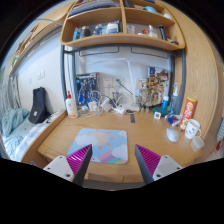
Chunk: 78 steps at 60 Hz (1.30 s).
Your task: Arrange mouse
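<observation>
The gripper [112,160] hovers above the near edge of the wooden table [60,135], its fingers [76,161] spread apart and holding nothing. A pale patterned mouse pad [103,145] lies on the table just ahead of the fingers. No mouse can be made out. Beyond the mouse pad, a white bottle [71,105] stands against the wall; well above it hangs a wooden shelf [118,40].

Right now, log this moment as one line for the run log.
gripper: open, holding nothing | mouse pad: on desk, ahead of fingers | mouse: not visible | shelf: above desk
</observation>
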Available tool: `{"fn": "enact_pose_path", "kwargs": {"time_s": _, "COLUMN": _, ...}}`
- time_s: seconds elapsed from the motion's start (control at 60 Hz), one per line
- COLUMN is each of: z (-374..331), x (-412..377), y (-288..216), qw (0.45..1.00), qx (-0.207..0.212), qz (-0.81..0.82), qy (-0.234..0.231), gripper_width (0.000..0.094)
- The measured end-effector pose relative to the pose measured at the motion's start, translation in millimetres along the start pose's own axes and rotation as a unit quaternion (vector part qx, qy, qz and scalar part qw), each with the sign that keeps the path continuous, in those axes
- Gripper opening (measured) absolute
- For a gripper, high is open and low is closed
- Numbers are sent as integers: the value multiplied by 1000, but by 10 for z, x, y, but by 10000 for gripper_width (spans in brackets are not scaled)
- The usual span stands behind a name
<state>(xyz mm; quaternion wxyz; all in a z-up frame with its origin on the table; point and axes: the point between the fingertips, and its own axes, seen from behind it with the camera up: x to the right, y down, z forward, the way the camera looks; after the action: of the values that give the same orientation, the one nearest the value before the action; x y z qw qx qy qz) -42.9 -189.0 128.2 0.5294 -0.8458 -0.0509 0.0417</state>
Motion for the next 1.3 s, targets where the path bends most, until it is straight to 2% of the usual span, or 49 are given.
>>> {"fn": "enact_pose_path", "kwargs": {"time_s": 0.067, "z": 44, "x": 262, "y": 251, "qw": 1000, "qx": -17, "qz": 1, "qy": 9, "gripper_width": 862}}
{"fn": "enact_pose_path", "kwargs": {"time_s": 0.083, "z": -20, "x": 146, "y": 73, "qw": 1000, "qx": -19, "qz": -1, "qy": 12, "gripper_width": 861}}
{"fn": "enact_pose_path", "kwargs": {"time_s": 0.117, "z": 82, "x": 504, "y": 436, "qw": 999, "qx": -32, "qz": 7, "qy": 21, "gripper_width": 861}}
{"fn": "enact_pose_path", "kwargs": {"time_s": 0.267, "z": 182, "x": 1386, "y": 856, "qw": 995, "qx": -70, "qz": 30, "qy": 68, "gripper_width": 852}}
{"fn": "enact_pose_path", "kwargs": {"time_s": 0.383, "z": 313, "x": 2028, "y": 991, "qw": 990, "qx": -92, "qz": 48, "qy": 100, "gripper_width": 840}}
{"fn": "enact_pose_path", "kwargs": {"time_s": 0.5, "z": 543, "x": 2557, "y": 914, "qw": 985, "qx": -100, "qz": 59, "qy": 124, "gripper_width": 851}}
{"fn": "enact_pose_path", "kwargs": {"time_s": 0.733, "z": 1298, "x": 3049, "y": 498, "qw": 987, "qx": -100, "qz": 53, "qy": 114, "gripper_width": 854}}
{"fn": "enact_pose_path", "kwargs": {"time_s": 0.933, "z": 1852, "x": 3153, "y": 432, "qw": 987, "qx": -130, "qz": 51, "qy": 83, "gripper_width": 840}}
{"fn": "enact_pose_path", "kwargs": {"time_s": 1.067, "z": 2029, "x": 3232, "y": 518, "qw": 984, "qx": -149, "qz": 53, "qy": 79, "gripper_width": 747}}
{"fn": "enact_pose_path", "kwargs": {"time_s": 1.15, "z": 2090, "x": 3282, "y": 482, "qw": 986, "qx": -141, "qz": 48, "qy": 78, "gripper_width": 616}}
{"fn": "enact_pose_path", "kwargs": {"time_s": 1.167, "z": 2095, "x": 3298, "y": 476, "qw": 986, "qx": -141, "qz": 50, "qy": 80, "gripper_width": 635}}
{"fn": "enact_pose_path", "kwargs": {"time_s": 1.183, "z": 2101, "x": 3318, "y": 474, "qw": 985, "qx": -141, "qz": 50, "qy": 82, "gripper_width": 526}}
{"fn": "enact_pose_path", "kwargs": {"time_s": 1.3, "z": 2115, "x": 3324, "y": 476, "qw": 984, "qx": -150, "qz": 47, "qy": 82, "gripper_width": 476}}
